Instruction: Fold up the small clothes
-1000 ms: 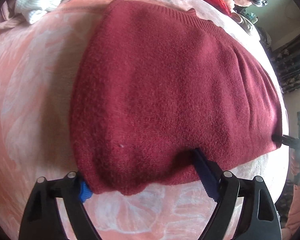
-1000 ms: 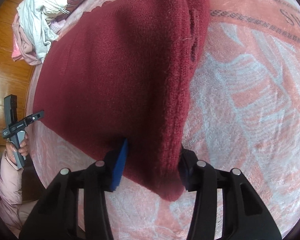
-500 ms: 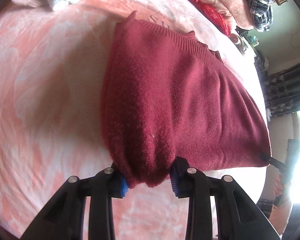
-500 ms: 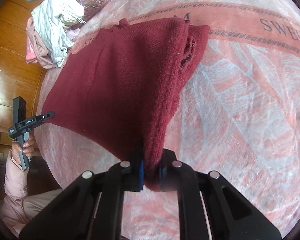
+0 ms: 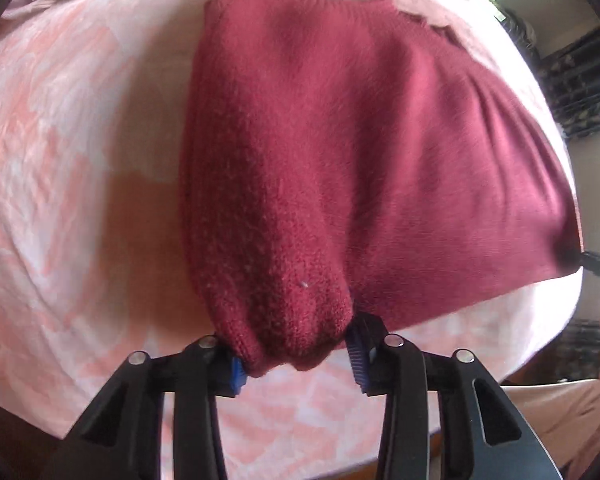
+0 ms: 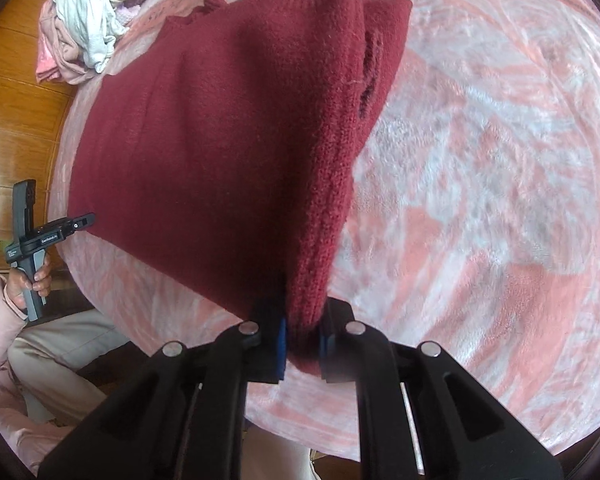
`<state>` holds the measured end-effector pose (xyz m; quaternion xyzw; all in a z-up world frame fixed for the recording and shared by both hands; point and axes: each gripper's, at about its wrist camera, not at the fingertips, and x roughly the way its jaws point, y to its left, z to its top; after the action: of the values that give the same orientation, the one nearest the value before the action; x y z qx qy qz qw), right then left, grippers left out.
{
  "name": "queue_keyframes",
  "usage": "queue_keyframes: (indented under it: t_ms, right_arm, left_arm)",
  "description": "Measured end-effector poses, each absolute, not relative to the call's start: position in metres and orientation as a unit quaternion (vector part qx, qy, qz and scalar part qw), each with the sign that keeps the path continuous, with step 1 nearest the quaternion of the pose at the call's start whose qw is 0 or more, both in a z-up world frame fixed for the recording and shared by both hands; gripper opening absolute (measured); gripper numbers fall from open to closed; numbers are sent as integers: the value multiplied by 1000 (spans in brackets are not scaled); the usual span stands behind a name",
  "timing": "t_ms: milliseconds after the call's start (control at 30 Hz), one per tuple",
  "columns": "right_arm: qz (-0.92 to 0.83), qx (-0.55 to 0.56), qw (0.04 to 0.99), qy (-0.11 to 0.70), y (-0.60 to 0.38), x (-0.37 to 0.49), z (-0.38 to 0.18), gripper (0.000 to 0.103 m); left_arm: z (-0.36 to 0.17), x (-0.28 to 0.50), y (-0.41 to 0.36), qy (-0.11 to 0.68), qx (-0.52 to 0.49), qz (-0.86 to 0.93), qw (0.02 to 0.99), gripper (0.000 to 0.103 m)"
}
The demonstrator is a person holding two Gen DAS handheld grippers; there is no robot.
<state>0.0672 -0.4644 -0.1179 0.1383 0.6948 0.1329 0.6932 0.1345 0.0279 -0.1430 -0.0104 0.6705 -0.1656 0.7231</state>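
A dark red knitted sweater (image 5: 360,152) lies partly folded on a pink and white blanket (image 5: 60,184). My left gripper (image 5: 296,364) is shut on a bunched near corner of the sweater, the blue pads pressing the thick knit. My right gripper (image 6: 302,344) is shut on the other near corner of the sweater (image 6: 228,140), and the cloth is pulled taut between the two. The left gripper also shows in the right wrist view (image 6: 80,224), held by a hand at the sweater's left edge.
A pile of white and pink clothes (image 6: 84,20) lies at the far left of the blanket (image 6: 480,184), next to a wooden wall. The person's legs (image 6: 52,364) are at the bed's near edge. Dark furniture (image 5: 580,80) stands at the right.
Both grippers closed from open onto the sweater's near corners, then lifted and drew the near edge up and taut.
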Motion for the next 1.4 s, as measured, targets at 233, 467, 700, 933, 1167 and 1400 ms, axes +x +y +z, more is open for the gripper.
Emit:
queue_keyframes:
  t_ms: [233,467,700,933,1167,1400]
  right_arm:
    - [113,122,697,697,-464,65,-127,26]
    - [94,135,744,648,-485,91,-71,33]
    - [51,161,768,618,-490,185,-61,46]
    - [37,191,753,628,-505,245,-99,46]
    - [44,183,747,638,-500,260,-118,8]
    - [25,169,765,621,-513,257,-99,5]
  left_arm:
    - [-139,133,25,646,11,-159,746,63]
    - [-77,159,38,597,25,-77,798,63]
    - [-60,221,23,545,-5,-99,832,63]
    - [-78,250,-29,538,21,-145,830,63]
    - [-119,269,-45,571,14,-138,809,64]
    - [-123,282,-38,569,-27,-114,814,63]
